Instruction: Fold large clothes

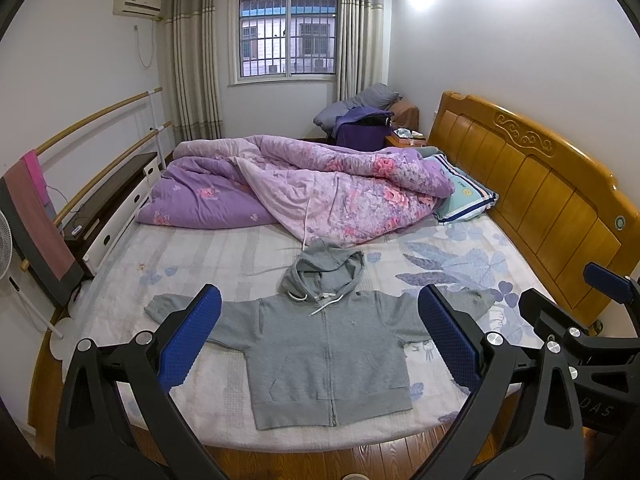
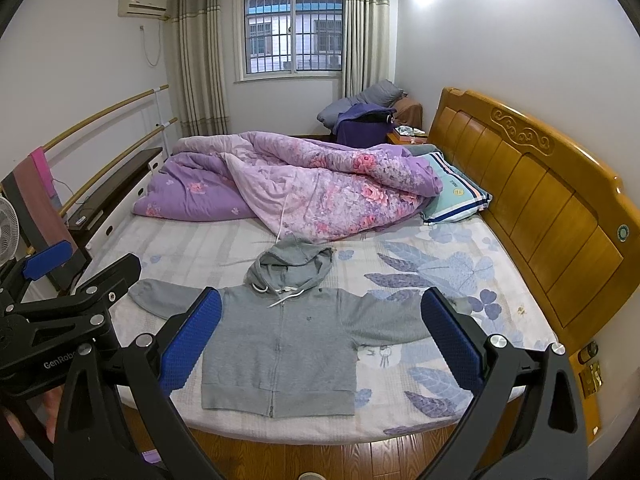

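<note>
Fingers (image 1: 188, 340) of the left gripper (image 1: 318, 340) spreading wide, blue pads facing each other, nothing between them; hovering off the near edge of the bed (image 1: 224, 256), above the wooden floor (image 1: 280, 460). Right gripper (image 2: 320, 340) likewise gaping wide and gripping nothing, hanging just beside the left one off the same near edge, each showing at the margin of the other's view.

Lying flat near the near edge of the bed, roughly midway along it: grey zip hoodie (image 1: 320, 344), front side up, zipper closed, sleeves stretching out toward either side, hood (image 1: 324, 268) pointing toward the far edge, white drawstrings trailing over the chest. Hem sitting just short of the mattress edge. Not touching either gripper.

Bunching along the far edge of the bed: purple floral quilt (image 1: 312, 188), a fold of it reaching down close to the hood. Resting at the far right corner against the wooden headboard (image 1: 532, 184): striped pillow (image 1: 464, 196). Leaning beyond the left edge of the bed: pink towels (image 1: 38, 204) over wooden rails.
</note>
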`<action>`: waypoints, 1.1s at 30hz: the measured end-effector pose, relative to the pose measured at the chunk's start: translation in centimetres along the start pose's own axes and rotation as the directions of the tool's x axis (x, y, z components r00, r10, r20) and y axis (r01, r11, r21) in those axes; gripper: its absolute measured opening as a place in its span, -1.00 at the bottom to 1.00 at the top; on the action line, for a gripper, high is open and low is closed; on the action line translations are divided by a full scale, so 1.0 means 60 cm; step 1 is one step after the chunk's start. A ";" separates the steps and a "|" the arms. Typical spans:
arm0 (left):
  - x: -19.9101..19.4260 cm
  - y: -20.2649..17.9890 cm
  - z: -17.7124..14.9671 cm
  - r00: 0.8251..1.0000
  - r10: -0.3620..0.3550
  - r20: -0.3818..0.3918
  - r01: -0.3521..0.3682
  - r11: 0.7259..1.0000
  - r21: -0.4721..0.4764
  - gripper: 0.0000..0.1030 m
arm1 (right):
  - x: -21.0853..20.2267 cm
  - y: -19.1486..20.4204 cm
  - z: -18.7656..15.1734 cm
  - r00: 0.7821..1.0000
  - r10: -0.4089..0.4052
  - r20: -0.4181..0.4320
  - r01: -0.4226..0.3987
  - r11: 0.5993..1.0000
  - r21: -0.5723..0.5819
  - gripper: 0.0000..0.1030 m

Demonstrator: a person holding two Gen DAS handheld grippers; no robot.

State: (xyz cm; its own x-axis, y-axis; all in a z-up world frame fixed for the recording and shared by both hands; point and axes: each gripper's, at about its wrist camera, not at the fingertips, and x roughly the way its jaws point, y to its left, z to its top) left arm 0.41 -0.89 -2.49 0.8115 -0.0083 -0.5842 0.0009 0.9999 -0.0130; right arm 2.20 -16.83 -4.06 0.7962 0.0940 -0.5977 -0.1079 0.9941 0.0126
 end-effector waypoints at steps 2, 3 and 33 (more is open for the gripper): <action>0.000 0.001 -0.001 1.000 0.000 -0.001 0.000 1.000 -0.001 0.90 | 0.002 -0.001 0.002 1.000 0.000 -0.003 0.000 1.000 0.000 0.86; 0.001 0.005 0.001 1.000 -0.001 -0.004 0.001 1.000 -0.002 0.90 | 0.005 -0.003 0.002 1.000 0.001 -0.005 -0.001 1.000 0.001 0.86; 0.057 -0.037 0.023 0.997 0.051 -0.052 -0.051 0.999 -0.002 0.90 | 0.056 -0.046 0.017 0.998 0.049 -0.037 -0.050 0.999 -0.012 0.86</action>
State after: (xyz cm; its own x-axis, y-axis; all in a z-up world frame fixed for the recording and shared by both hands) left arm 3.98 -3.11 -3.33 0.7790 0.0417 -0.6257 -0.0412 0.9990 0.0153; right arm 5.76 -19.22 -5.27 0.7674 0.1408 -0.6255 -0.1545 0.9875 0.0327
